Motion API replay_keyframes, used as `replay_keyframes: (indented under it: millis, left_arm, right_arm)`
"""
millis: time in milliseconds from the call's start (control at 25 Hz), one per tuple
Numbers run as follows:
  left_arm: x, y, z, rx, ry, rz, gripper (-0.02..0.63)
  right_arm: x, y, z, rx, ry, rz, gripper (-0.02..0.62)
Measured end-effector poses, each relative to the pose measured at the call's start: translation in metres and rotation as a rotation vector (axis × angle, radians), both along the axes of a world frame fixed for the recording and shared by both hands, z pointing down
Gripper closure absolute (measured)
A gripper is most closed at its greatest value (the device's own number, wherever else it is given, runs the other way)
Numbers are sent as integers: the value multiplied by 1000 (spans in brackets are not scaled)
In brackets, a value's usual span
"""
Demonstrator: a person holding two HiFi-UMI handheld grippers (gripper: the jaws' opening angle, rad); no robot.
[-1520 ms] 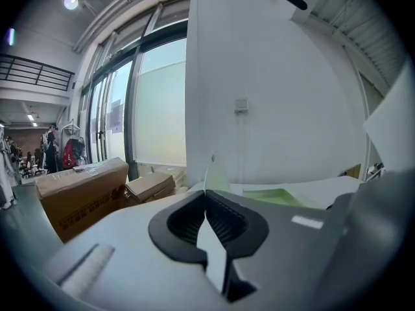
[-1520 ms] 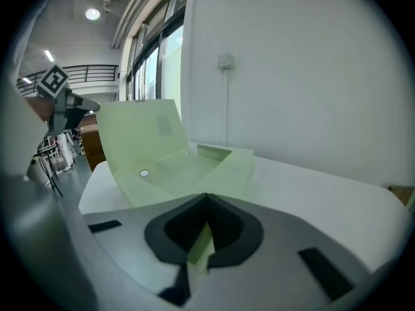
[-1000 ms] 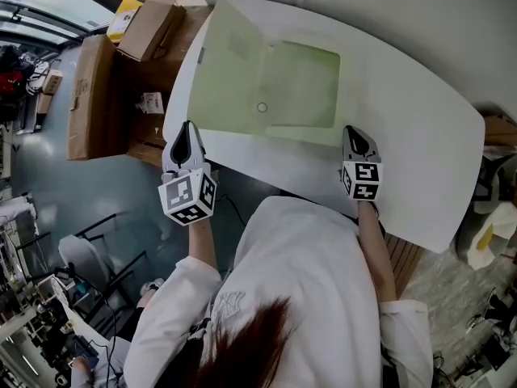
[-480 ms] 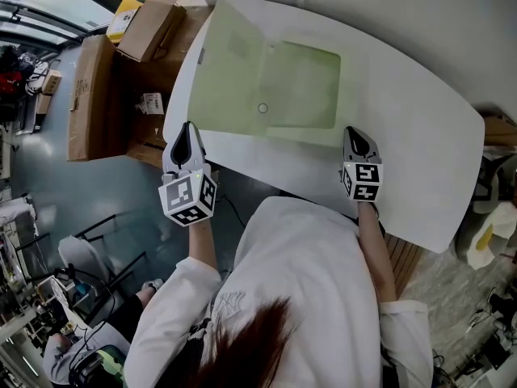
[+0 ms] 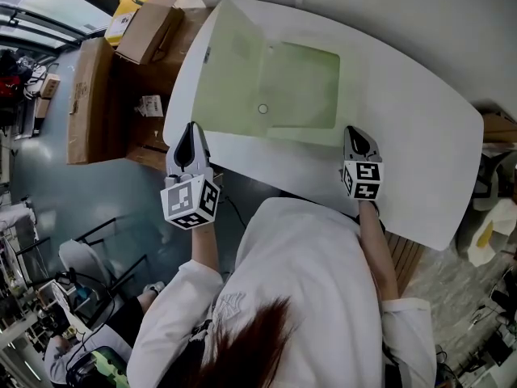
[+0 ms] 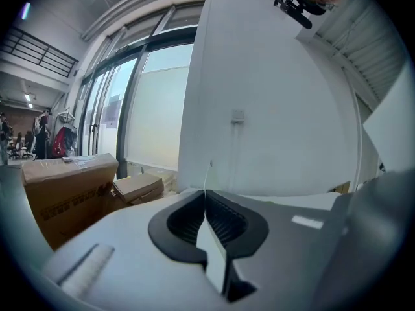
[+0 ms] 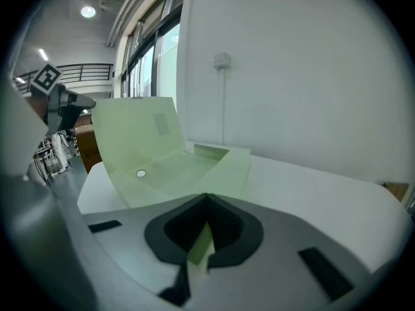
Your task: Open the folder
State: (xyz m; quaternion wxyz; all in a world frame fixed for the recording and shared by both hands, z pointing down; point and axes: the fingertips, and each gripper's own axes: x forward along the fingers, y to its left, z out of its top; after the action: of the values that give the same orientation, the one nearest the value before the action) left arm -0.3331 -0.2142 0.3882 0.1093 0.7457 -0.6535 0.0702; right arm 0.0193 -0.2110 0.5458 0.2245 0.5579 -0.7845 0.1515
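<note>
**Folder Open, Both Jaws Clamped on Its Sheets**

Left gripper [image 5: 191, 132]: the jaws are pressed together. A thin sheet runs edge-on up from between them. This sheet reads as the near edge of the raised cover [image 5: 230, 63].

Right gripper [image 5: 358, 134]: the jaws are closed on a pale green wedge of sheet. This is the near right corner of the folder [image 5: 299, 87].

Folder position: it lies open on the white counter [image 5: 404, 136], ahead of and between the two grippers. Its base sheet lies flat. The cover stands tilted up along the left side, over the counter's left end.

Inside the folder: a darker green pocket [image 5: 303, 51] sits on the base sheet, and its contents cannot be made out. A round fastener [image 5: 262, 109] lies near the fold.

Beside the counter's left end: cardboard boxes [image 5: 87, 95], all closed.
</note>
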Motion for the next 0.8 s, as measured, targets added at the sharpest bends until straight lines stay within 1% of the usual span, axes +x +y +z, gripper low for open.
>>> replay_keyframes:
  millis: [280,400,560,680,800]
  left_arm:
    - [42,4,-19,77,69,137,592]
    - [56,5,-21,93,85,180,593]
    - [67,8,-24,96,90,214,592]
    - [73,9,-26,99,90,235,592]
    - [77,9,-27,102,95,250,592]
  right_arm:
    - [2,-1,-2,-2,-31,26,589]
    - [3,-1,-1,-3,-44,38,589]
    - [2,0,-3,-14,-47,37,589]
    - [-1,1,-6,-20,-25,3,589]
    - [-8,3,-15,0,-24,-16,589]
